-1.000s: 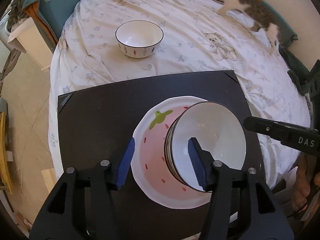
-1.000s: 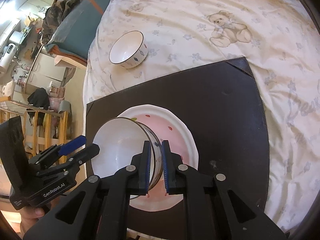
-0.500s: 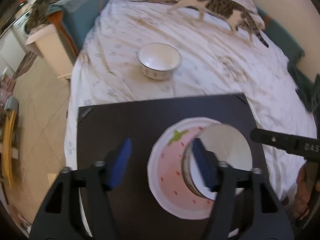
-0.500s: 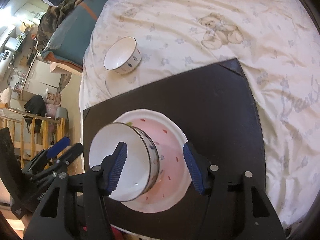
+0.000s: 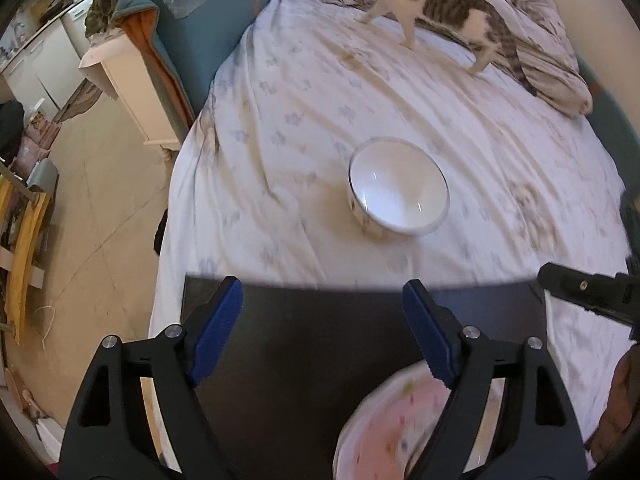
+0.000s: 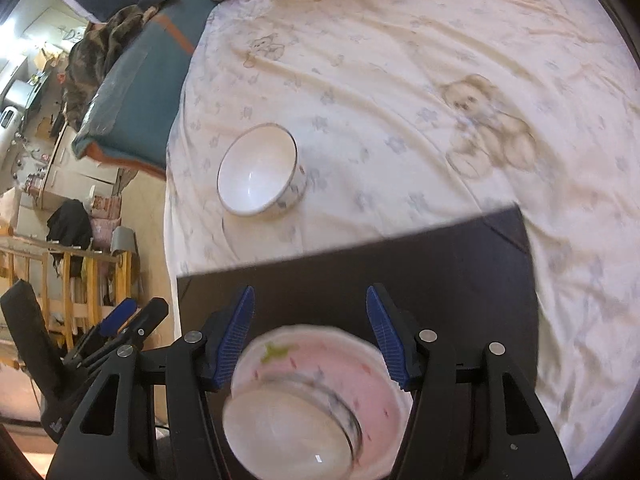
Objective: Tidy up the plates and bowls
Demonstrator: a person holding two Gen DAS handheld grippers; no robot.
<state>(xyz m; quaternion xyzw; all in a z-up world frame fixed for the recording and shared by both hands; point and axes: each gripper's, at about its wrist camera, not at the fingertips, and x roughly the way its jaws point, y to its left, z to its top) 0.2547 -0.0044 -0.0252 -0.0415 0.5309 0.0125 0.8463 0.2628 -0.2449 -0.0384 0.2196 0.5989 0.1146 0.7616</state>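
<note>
right wrist view: both claws spread, one bowl on the plate, one out on the sheet

right wrist view shows the right gripper [image 6: 310, 334] with its blue-padded fingers spread wide, gripping nothing, above the black rectangular mat [image 6: 440, 276]. on that mat sits the pink strawberry-patterned plate [image 6: 372, 364], and a white ceramic bowl with a dark rim [image 6: 288, 428] rests on the plate's near side, blurred. beyond the mat's far edge, on the white printed bedsheet [image 6: 400, 92], a second white bowl with small blue markings [image 6: 262, 176] stands upright, well apart from the mat.

left wrist view has the left gripper [image 5: 322, 330] likewise wide open and empty over the mat [image 5: 320, 340], the plate [image 5: 384, 432] under its right finger. a tabby-and-white cat [image 5: 436, 0] walks at the sheet's far end.
</note>
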